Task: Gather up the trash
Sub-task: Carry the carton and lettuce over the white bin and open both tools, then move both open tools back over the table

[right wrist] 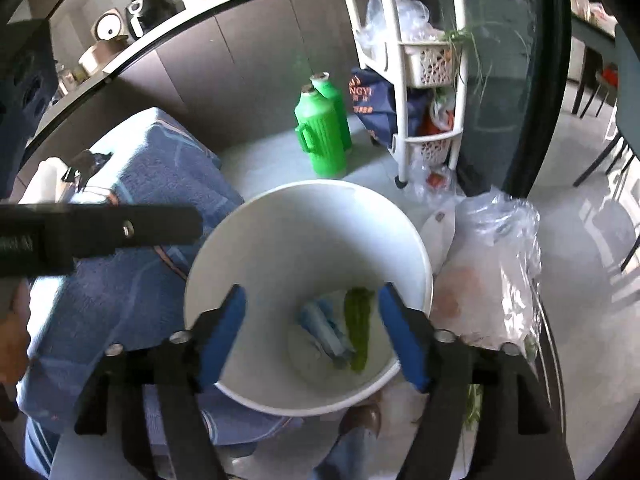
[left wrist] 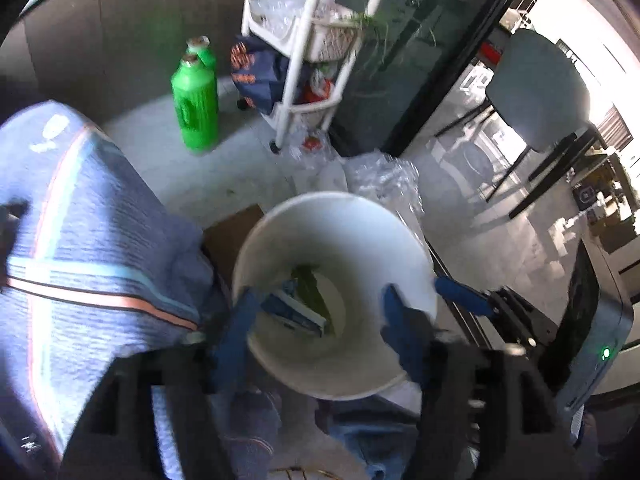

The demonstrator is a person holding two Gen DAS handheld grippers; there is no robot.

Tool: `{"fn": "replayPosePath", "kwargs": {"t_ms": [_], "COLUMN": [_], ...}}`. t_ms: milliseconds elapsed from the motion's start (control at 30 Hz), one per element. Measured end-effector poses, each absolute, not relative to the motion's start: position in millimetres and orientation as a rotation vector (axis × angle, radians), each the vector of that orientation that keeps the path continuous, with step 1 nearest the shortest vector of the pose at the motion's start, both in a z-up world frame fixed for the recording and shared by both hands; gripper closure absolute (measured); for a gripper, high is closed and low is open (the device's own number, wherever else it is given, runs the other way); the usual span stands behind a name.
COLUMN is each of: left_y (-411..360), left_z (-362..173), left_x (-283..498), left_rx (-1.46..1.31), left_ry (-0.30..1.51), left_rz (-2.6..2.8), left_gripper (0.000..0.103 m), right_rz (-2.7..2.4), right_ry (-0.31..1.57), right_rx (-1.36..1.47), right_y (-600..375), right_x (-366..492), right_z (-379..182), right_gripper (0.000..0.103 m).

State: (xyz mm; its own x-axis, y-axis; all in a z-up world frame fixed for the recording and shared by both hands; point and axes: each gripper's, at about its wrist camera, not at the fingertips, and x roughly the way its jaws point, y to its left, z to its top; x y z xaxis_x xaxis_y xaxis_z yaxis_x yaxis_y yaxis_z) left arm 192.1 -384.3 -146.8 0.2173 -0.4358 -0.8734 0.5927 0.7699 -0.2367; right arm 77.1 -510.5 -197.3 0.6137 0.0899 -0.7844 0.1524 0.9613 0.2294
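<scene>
Both the left gripper point(left wrist: 320, 320) and right gripper point(right wrist: 310, 330) hang spread and empty over the white bin point(right wrist: 280, 240) on the floor, behind it a navy bag point(right wrist: 370, 108) lettered "NGYI".

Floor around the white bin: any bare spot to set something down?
Bare tile between the white bin, green flasks and cabinet fronts. Crowded right of the bin: plastic bags and cart. Left is blocked by blue cloth.

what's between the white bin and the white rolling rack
In the right wrist view, a clear plastic bag and smaller plastic wrap lie on the floor between the bin and rack.
</scene>
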Motion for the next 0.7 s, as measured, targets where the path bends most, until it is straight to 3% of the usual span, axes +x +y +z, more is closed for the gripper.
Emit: {"fn": "replayPosePath", "kwargs": {"t_ms": [100, 200, 400, 700], "left_y": [-379, -370, -341, -234], "left_z": [-133, -119, -84, -27], "left_x": [186, 179, 159, 114], "left_rx": [0.155, 0.141, 0.101, -0.067], "left_ry": [1.101, 1.062, 1.027, 0.969], "left_rz": [-0.710, -0.700, -0.650, -0.549], "left_gripper": [0.010, 0.004, 0.004, 0.004], "right_rz": [-0.023, -0.017, -0.007, 0.113], "right_ry": [0.894, 0.896, 0.889, 0.842], "right_rx": [0.293, 0.275, 0.265, 0.241], "right_y": [-506, -499, -478, -405], "right_x": [71, 68, 58, 35], "right_z": [-189, -178, -148, -95], "right_gripper": [0.008, 0.008, 0.008, 0.008]}}
